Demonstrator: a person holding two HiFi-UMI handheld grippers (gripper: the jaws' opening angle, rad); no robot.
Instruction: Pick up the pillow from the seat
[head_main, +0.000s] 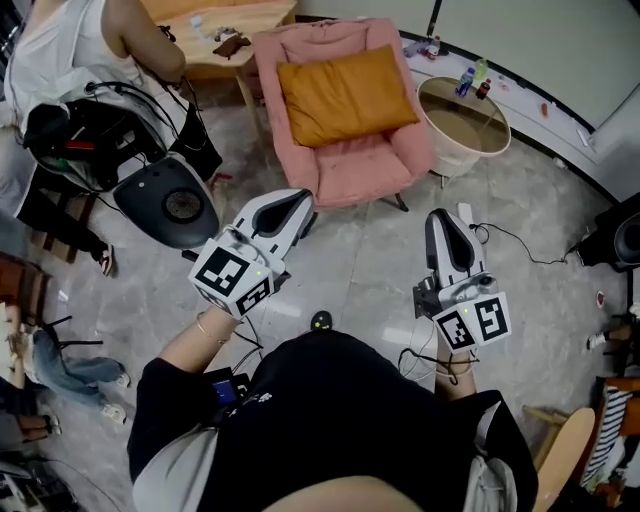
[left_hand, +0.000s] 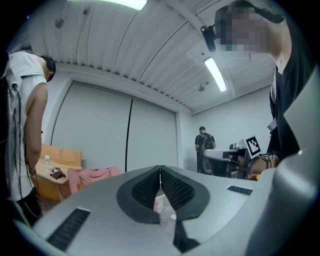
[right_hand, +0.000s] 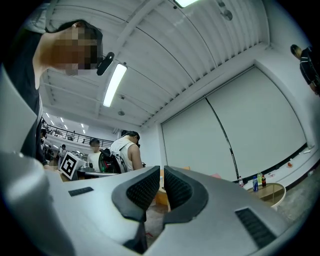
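Pillow (head_main: 345, 93), mustard-orange, sits on the pink armchair (head_main: 368, 168). It is propped against the backrest with its lower edge on the rear of the seat cushion, so the front edge of the seat is bare. It is tilted a bit, with its upper right corner near the right armrest. Leaning up like that leaves the top edge and both side edges free to grab.

Left gripper (head_main: 303, 206) is clenched with nothing in it; its own view shows the pads meeting. Right gripper (head_main: 441, 224) is also clenched and empty, with only a sliver between the pads and nothing there. Both are held out in front of the person's body over the grey floor (head_main: 370, 270), side by side, aimed roughly at the armchair but well apart from it. This looks like the approach step, and no contact with the pillow has been made.

The jaws will likely need to open before either can take a pillow edge.

Clutter: a round side table (head_main: 492, 142) stands just beside the armchair's right arm, with bottles (head_main: 472, 80) near it. A wooden table (head_main: 262, 17) stands behind the armchair's left side, and a person in a white top (head_main: 60, 45) is at it.
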